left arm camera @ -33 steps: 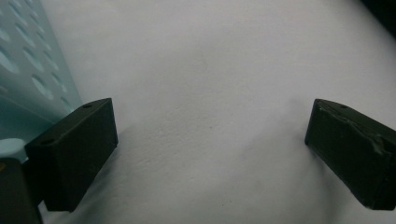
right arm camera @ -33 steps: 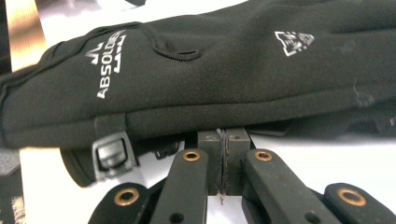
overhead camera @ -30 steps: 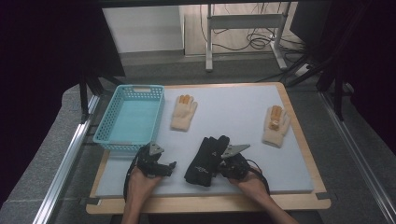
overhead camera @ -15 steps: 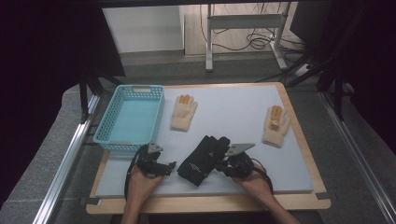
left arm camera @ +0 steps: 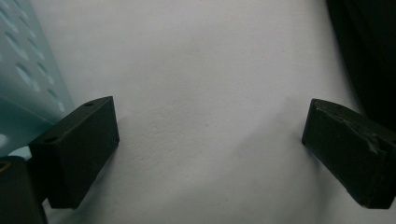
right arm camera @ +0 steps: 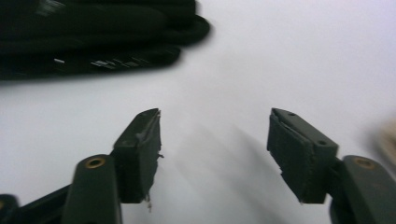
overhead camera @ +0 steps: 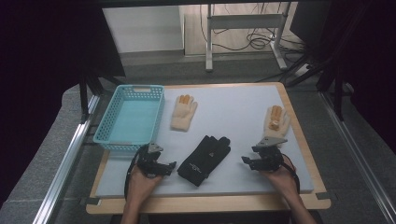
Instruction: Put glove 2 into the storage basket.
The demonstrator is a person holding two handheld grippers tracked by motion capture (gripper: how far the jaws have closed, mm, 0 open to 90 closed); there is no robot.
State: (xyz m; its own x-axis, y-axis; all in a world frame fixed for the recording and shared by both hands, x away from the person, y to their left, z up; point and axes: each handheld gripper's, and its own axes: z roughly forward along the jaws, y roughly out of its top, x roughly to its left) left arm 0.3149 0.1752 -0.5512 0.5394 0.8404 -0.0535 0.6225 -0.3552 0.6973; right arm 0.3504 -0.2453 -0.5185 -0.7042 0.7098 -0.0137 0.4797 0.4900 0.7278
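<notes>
Black glove [overhead camera: 204, 155] lies flat near the mat's [overhead camera: 243, 107] front edge, flanked by left gripper [overhead camera: 164, 167] and right gripper [overhead camera: 246, 160], jaws spread, empty, apparently poised to lift it toward the blue basket [overhead camera: 130, 116].

Your left gripper [overhead camera: 168, 166] and right gripper [overhead camera: 246, 160] are both black, each trailing a black cable and topped by a grey three-cornered plate. Your forearms are bare, without sleeves. Brass-coloured screws sit at the bases of the right gripper's blocky jaws, whose pads [right arm camera: 140, 140] look frayed.
</notes>
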